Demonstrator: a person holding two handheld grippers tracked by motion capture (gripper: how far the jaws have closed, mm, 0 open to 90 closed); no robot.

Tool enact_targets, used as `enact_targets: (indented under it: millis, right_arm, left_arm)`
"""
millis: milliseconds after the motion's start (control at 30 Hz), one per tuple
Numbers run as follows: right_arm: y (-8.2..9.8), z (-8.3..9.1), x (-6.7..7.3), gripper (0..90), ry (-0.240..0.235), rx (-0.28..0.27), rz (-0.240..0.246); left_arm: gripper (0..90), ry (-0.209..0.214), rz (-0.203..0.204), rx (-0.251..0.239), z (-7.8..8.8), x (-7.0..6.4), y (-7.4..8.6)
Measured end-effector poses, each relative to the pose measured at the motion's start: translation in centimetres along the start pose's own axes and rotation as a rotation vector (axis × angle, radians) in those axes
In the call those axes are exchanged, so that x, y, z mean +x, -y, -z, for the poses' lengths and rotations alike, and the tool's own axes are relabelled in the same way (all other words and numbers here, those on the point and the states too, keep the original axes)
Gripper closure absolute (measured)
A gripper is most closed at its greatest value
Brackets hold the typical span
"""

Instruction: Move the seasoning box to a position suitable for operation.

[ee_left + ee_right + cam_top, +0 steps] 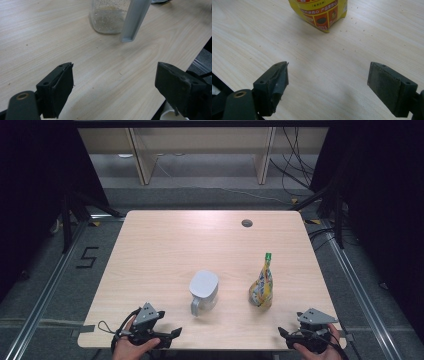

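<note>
The left gripper (113, 86) is holding its jaws wide, the jug (110, 16) standing ahead of them. The right gripper (328, 85) is gaping wide too, the yellow pouch (320, 13) sitting ahead, untouched.

Black left gripper (172, 334) and right gripper (283, 333); grey three-cornered plates; black cables; screw-holed jaws.

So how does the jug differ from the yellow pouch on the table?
The jug is clear-bodied with a pale grey lid and handle; the yellow pouch is printed and opaque. The jug is squat with a flat top, while the pouch tapers to a thin neck with a green cap. The jug stands nearer the left gripper, the pouch nearer the right gripper. Both stand upright on the table, untouched.
</note>
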State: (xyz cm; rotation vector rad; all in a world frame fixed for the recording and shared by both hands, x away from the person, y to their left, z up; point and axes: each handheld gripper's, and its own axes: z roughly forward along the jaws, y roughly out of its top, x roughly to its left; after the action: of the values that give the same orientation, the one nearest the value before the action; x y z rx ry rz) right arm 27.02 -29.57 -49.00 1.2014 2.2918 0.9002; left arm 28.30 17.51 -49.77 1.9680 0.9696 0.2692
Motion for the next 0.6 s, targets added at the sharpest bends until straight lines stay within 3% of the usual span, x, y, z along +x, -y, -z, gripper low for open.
enact_targets:
  millis: [167,333,433,533,600]
  right_arm:
    - [-0.05,-0.07,-0.08,17.7,0.001,-0.013,0.020]
    - [-0.08,-0.05,-0.01,17.8,0.002,-0.011,0.018]
    - [-0.04,-0.09,-0.06,18.1,0.001,-0.009,0.020]
    - [-0.04,-0.02,-0.14,18.0,0.001,-0.013,0.009]
    - [-0.01,-0.20,-0.18,18.0,-0.011,-0.025,0.009]
  left_arm:
    - [14.7,-0.005,-0.014,0.010,0.28,0.27,-0.09]
    - [14.7,0.009,0.006,-0.023,0.32,0.21,-0.06]
    - [14.9,0.013,-0.012,-0.011,0.40,0.27,-0.13]
    - [15.1,0.021,0.017,-0.023,0.26,0.03,-0.10]
    - [16.0,0.016,0.012,-0.020,0.30,0.03,-0.15]
